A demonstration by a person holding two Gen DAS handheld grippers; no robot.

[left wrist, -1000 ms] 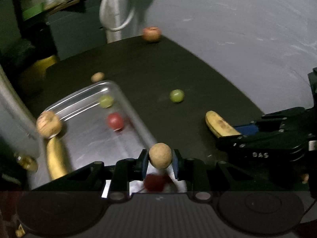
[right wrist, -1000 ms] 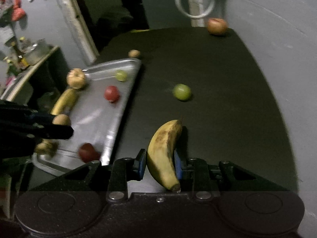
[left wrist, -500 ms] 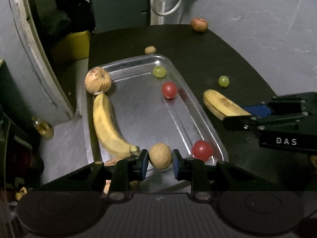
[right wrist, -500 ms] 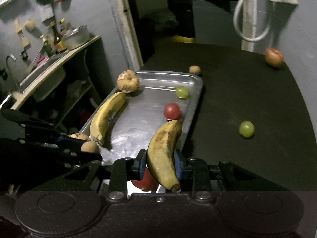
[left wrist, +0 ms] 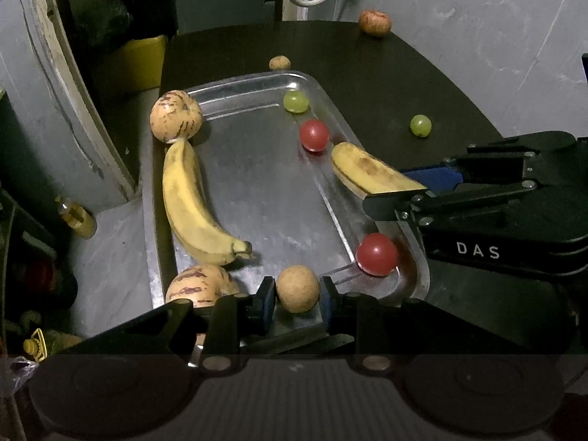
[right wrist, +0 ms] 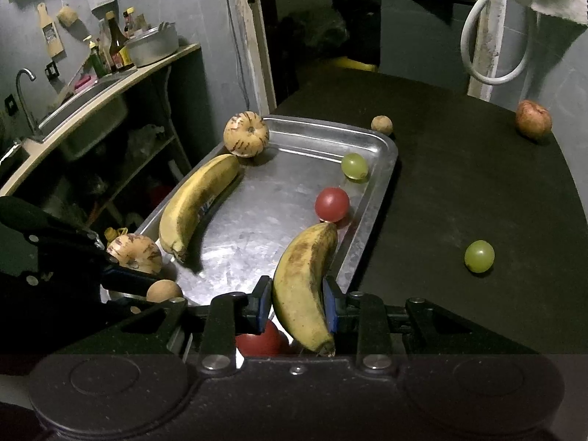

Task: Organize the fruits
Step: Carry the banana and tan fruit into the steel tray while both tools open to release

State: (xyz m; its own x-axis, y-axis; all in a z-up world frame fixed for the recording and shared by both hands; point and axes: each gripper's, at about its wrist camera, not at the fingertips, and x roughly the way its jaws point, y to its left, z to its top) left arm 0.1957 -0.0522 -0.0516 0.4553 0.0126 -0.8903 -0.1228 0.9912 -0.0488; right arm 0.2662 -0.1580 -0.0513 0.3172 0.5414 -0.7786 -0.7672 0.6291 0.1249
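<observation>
My left gripper [left wrist: 297, 299] is shut on a small round tan fruit [left wrist: 297, 288], held over the near end of the metal tray [left wrist: 257, 191]. My right gripper [right wrist: 298, 307] is shut on a spotted banana [right wrist: 303, 283] above the tray's right rim [right wrist: 371, 220]; the same banana [left wrist: 371, 174] shows in the left wrist view. In the tray lie a yellow banana [left wrist: 187, 202], two striped tan melons [left wrist: 175, 115] [left wrist: 198, 286], two red fruits [left wrist: 313, 135] [left wrist: 376, 253] and a green grape [left wrist: 295, 101].
On the dark table [right wrist: 459, 191] lie a green grape [right wrist: 479, 256], a small tan fruit [right wrist: 381, 124] by the tray's far corner and a reddish apple [right wrist: 533, 119] at the far edge. A counter with bottles and a pot [right wrist: 150, 49] stands left. A grey wall bounds the right.
Both grippers have moved left from over the dark table to over the tray, each carrying its fruit. The right gripper's banana now hangs above the tray's right rim.
</observation>
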